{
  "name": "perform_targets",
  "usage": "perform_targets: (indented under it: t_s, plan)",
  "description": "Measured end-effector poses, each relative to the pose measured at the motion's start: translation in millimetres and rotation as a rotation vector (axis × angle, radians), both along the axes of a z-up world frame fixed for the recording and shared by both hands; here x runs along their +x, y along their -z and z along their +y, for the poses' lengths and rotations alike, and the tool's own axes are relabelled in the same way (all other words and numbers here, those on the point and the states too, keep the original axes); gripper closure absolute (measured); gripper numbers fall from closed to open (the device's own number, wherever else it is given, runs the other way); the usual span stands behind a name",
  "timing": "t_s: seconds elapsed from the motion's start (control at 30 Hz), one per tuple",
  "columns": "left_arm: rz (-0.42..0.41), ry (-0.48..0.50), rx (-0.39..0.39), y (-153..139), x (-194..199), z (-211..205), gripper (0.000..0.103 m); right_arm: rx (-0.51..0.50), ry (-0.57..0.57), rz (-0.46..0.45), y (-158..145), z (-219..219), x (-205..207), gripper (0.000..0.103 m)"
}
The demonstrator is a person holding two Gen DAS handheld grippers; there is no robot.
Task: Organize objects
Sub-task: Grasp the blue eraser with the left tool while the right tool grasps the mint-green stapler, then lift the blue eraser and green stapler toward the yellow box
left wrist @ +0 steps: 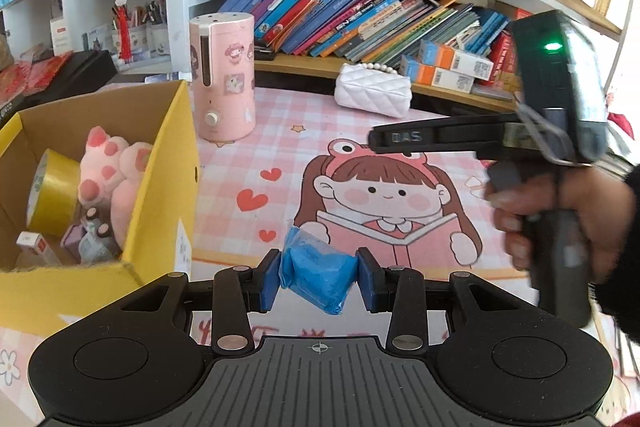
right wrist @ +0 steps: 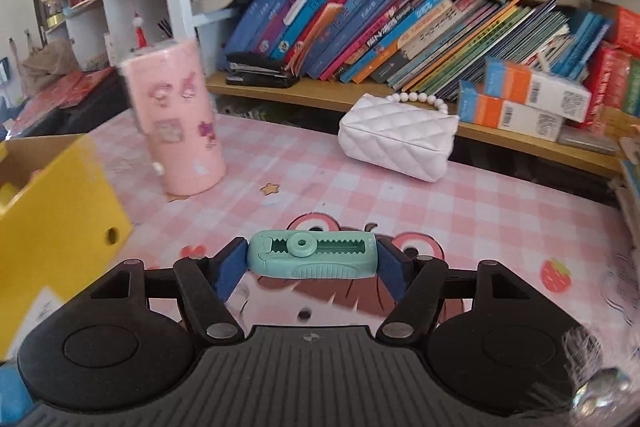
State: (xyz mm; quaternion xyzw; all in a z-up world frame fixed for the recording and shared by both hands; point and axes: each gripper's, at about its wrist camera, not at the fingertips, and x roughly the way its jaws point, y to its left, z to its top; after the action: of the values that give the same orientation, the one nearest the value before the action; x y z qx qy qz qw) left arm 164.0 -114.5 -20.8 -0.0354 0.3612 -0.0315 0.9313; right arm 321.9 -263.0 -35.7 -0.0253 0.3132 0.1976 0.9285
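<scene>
A pink checked desk mat (right wrist: 460,211) printed with a cartoon girl covers the desk, and behind it a wooden shelf carries a leaning row of books (right wrist: 360,27) and stacked orange-and-white boxes (right wrist: 524,99). At the left of the mat stands an open yellow cardboard box (left wrist: 160,187), which I take to be the place where things are being gathered. It already holds a roll of yellow tape (left wrist: 50,193), a pink paw-shaped plush (left wrist: 110,179), a few small bottles (left wrist: 94,233) and a small white carton (left wrist: 34,245), so part of the tidying looks done. The left gripper (left wrist: 318,277) is clenched on a crumpled blue plastic packet (left wrist: 316,273), which hangs between its blue pads above the mat, just right of the box's near corner and not yet over the opening. The right gripper (right wrist: 312,259) grasps a mint-green retractable eraser (right wrist: 312,255) lengthwise between its pads, lifted above the cartoon print; the box sits well to its left. In the left wrist view that tool is seen from the side, in the person's hand (left wrist: 560,223). Both items are picked up but neither is delivered, so two drops into the box remain. A pink cylindrical humidifier (left wrist: 222,79) and a white quilted purse with a pearl handle (right wrist: 396,143) rest on the mat; whether they belong in the box I cannot tell.
</scene>
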Motion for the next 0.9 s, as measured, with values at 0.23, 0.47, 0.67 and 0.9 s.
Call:
perform_targets:
  t_s: [0.23, 0.47, 0.67, 0.9]
  plan:
    - [-0.009, 0.007, -0.018, -3.3, -34.2, 17.4, 0.065, 0.008, 0.046, 0.032, -24.2, -14.3, -67.6, 0.037]
    - [-0.04, 0.014, -0.025, -11.2, -64.0, 44.8, 0.065, -0.014, 0.082, 0.104, -26.8, -10.6, -142.0, 0.037]
    - [-0.029, -0.002, -0.038, -11.2, -95.1, 75.1, 0.065, -0.01, 0.111, 0.182, -19.7, 14.0, -191.0, 0.037]
    - [-0.009, -0.016, -0.063, -8.2, -126.2, 110.8, 0.065, -0.032, 0.061, 0.217, -16.0, 56.2, -235.7, 0.037]
